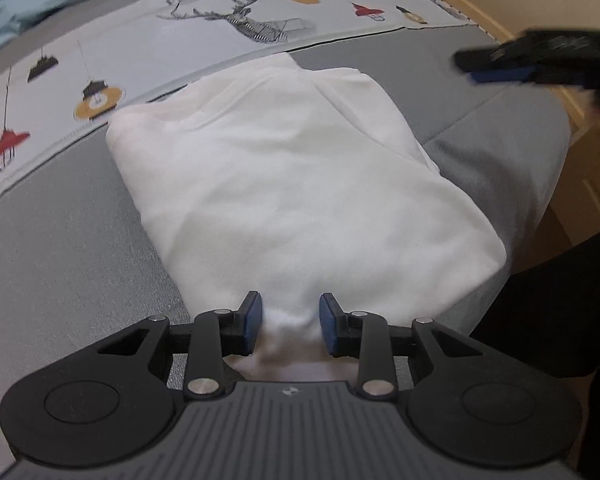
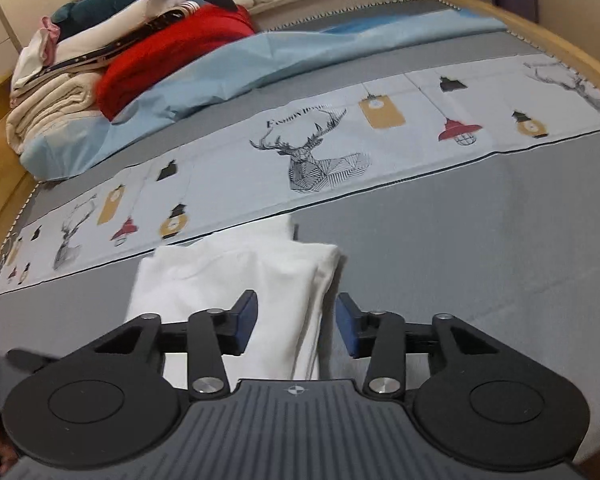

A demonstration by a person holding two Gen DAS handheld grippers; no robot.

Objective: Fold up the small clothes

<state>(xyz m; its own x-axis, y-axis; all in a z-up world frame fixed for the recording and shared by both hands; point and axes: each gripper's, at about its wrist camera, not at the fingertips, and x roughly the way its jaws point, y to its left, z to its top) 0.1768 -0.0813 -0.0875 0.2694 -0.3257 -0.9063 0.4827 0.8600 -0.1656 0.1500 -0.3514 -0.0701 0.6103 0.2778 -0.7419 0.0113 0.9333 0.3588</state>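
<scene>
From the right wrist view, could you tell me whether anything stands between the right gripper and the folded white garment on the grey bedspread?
Nothing visible does. The right gripper hangs open just above the folded white garment, whose right edge shows between its blue pads.

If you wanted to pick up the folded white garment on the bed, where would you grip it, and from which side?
I would probably grip the white garment at its near short edge, coming from the bed's near side. There the layers bunch into a thick lip, where the left hand-held gripper already pinches it. The right long edge shows loose stacked layers that could slip apart.
</scene>
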